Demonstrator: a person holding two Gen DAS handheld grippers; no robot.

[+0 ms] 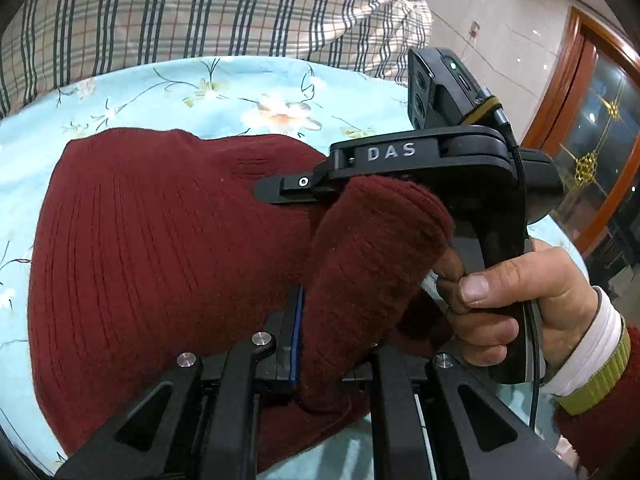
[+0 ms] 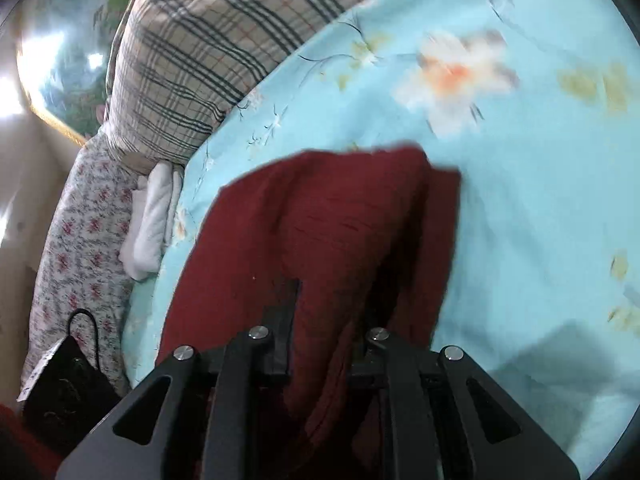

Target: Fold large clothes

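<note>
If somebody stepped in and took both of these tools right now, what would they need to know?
Left tool: shut on a bunched fold of the dark red sweater.
Right tool: also shut on a fold of the sweater.
The sweater's body lies on the blue floral sheet, near the plaid bedding.
Done: fabric gathered and lifted.
Left: lay the fold over, flatten, finish folding.

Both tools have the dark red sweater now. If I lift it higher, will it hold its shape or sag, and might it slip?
Likely floppy: the dark red sweater bunches into a soft roll between the left tool fingers. Probably not slippery: its ribbed knit looks fuzzy. The part hanging from the right tool already drapes in folds over the floral sheet, so expect sagging.
</note>
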